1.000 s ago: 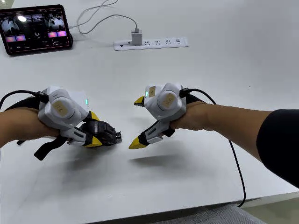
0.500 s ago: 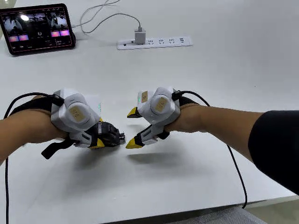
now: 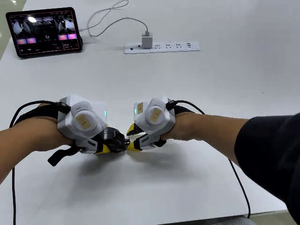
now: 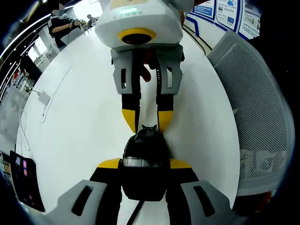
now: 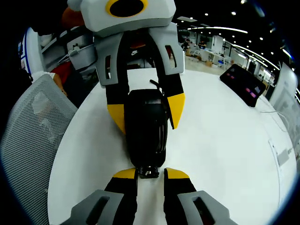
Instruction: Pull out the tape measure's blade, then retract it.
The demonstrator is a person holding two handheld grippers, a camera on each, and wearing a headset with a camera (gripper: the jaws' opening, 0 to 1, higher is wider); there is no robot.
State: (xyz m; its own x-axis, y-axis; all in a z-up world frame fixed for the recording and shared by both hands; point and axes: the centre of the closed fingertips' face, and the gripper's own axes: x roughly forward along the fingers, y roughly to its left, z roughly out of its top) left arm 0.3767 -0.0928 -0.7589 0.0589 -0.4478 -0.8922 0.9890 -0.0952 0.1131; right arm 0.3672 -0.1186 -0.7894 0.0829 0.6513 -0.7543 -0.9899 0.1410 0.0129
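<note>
left gripper (image 4: 144, 164) clamped round the black tape measure (image 4: 143, 180), right gripper (image 5: 150, 174) pinched onto its tip, near the surface's (image 3: 197, 183) front edge

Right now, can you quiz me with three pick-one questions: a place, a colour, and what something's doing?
1. Where is the tablet? A far left on the table; B on a chair; C between the grippers.
2. The jaws' tips are: A green; B yellow; C red.
3. The tape measure is: A lying loose; B clamped by the left gripper; C pulled fully out.
Answers: A, it sits by the far left edge; B, every tip shows yellow; B, the left jaws pinch its black case.
</note>
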